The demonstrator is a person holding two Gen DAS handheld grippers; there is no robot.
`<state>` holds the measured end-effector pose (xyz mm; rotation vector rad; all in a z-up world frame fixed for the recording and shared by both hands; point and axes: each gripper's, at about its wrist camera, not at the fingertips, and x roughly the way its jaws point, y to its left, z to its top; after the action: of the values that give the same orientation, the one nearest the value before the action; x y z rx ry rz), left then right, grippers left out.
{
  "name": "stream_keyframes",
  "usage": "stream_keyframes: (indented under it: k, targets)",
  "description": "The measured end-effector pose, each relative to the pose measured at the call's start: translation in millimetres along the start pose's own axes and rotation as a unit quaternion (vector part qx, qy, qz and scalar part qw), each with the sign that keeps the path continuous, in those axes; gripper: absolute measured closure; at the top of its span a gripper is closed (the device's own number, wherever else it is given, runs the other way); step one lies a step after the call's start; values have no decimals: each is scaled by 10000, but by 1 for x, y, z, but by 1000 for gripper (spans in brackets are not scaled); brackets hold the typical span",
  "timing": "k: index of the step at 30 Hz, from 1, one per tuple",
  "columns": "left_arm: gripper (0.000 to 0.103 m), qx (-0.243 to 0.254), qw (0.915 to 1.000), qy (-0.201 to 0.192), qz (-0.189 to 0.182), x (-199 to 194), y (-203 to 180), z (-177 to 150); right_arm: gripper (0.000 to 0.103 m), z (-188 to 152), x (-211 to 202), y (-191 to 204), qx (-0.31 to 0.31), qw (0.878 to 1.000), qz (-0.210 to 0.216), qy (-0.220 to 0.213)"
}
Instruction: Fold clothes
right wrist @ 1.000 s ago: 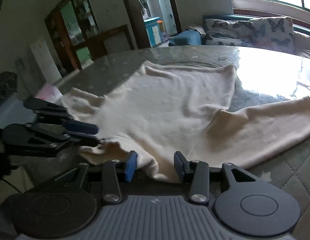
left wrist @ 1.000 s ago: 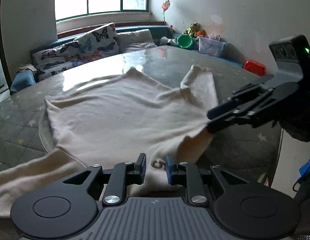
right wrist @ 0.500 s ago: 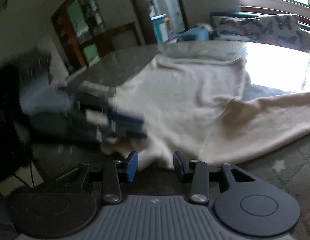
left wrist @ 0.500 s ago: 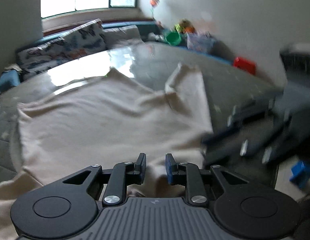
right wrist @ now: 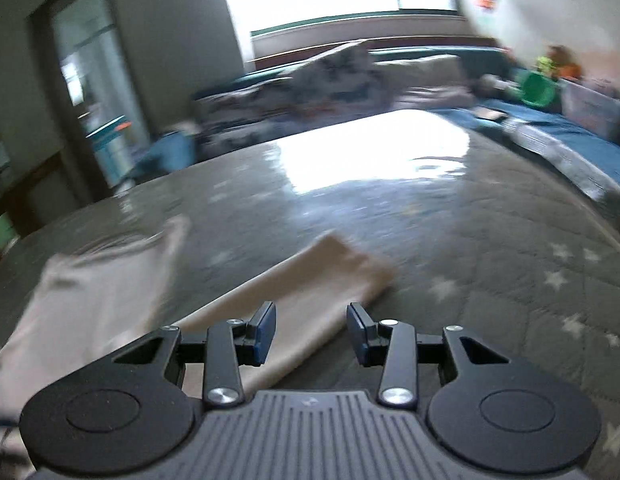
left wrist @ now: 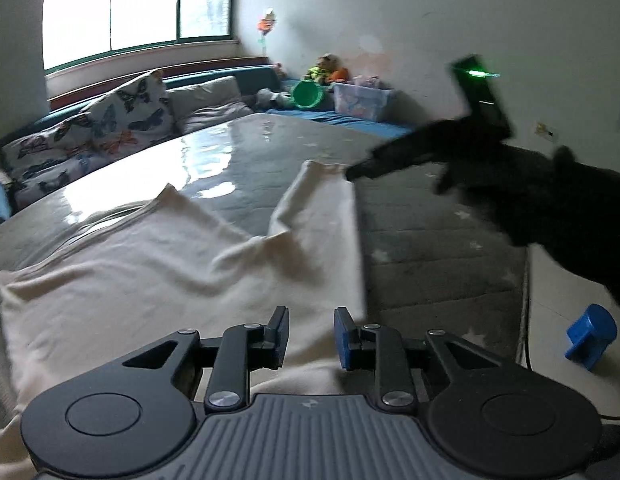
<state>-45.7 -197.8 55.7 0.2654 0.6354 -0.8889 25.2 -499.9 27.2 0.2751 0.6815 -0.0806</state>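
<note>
Cream sweater (left wrist: 157, 280) lies spread on the grey quilted desk (left wrist: 430, 240), body toward the near left, one sleeve (left wrist: 322, 208) running away toward the far wall. Left tongs (left wrist: 312, 334) hover over the near hem, spread, nothing pinched. Right tongs (right wrist: 312, 330) are spread too, above the sleeve's cuff end (right wrist: 342, 268), gripping nothing. Bare desk stretches right of the sleeve's straight edge and beyond the cuff.

Blown-out window (left wrist: 137, 4) backlight, glare on tabletop (right wrist: 374, 152), motion blur, fisheye-darkened corners
</note>
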Motion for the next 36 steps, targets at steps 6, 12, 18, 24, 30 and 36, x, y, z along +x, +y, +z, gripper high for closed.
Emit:
stream_keyframes:
  k: [6,12,18,24,30,36]
  targets:
    - [76,89,9998,142,-135,17,-10,3,69,7,39,-6,247,9981,-553,108]
    - [76,40,9993,323,-180,35,-12,1,98,3,44,-6,368,9976,-587,-2]
    - [72,-98,9991,367,-187,40,-8,-4,99,7,8,-34,1154,9925,-181,-355]
    - [71,-148,9994,254,-197,35,-4,-6,99,15,-45,-42,1595,9829,591,-703]
    - [62,-368,9991,-171,115,-4,19,-10,99,26,-89,12,1079,9792,1434,-950]
    - [61,-790,9928,-457,778,-59,56,-37,99,21,-97,100,263,9718,2186,-842]
